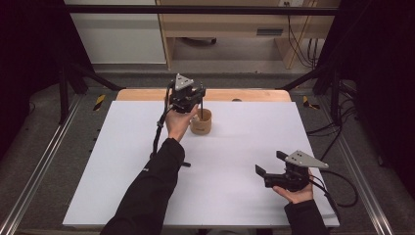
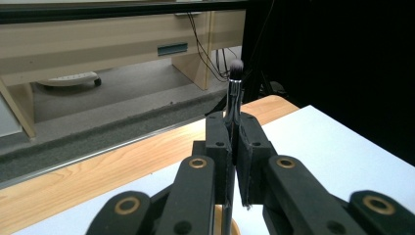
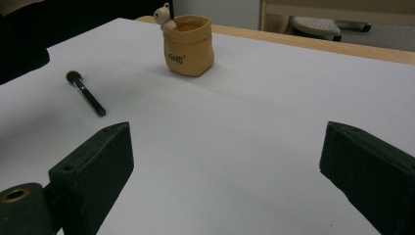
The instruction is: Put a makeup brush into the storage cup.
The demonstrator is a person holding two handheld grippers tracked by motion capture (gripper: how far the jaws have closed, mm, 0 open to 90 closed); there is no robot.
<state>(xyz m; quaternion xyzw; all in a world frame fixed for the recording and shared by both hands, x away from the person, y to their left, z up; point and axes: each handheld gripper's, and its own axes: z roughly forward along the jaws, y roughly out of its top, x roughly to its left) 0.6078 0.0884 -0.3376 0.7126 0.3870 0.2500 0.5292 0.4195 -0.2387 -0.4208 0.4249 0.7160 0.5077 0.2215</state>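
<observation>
My left gripper [image 1: 197, 99] hovers over a tan pouch-shaped cup [image 1: 201, 122] at the back middle of the white board. It is shut on a thin black makeup brush [image 2: 234, 98], held upright with the bristle head on top. The brush's lower end [image 1: 201, 111] points down into the cup's mouth. In the left gripper view the jaws [image 2: 234, 128] press on the handle. A second black brush [image 3: 86, 93] lies flat on the board to the left of the cup [image 3: 189, 46]. My right gripper [image 1: 272, 163] rests open near the front right, its jaws [image 3: 225, 166] wide apart with nothing between them.
A small bear figure [image 3: 163, 14] sits on the cup's rim. The white board [image 1: 244, 147] lies on a wooden table [image 1: 147, 95]. Metal frame rails [image 1: 39, 166] run along both sides. Wooden furniture and cables [image 1: 298, 44] stand beyond the far edge.
</observation>
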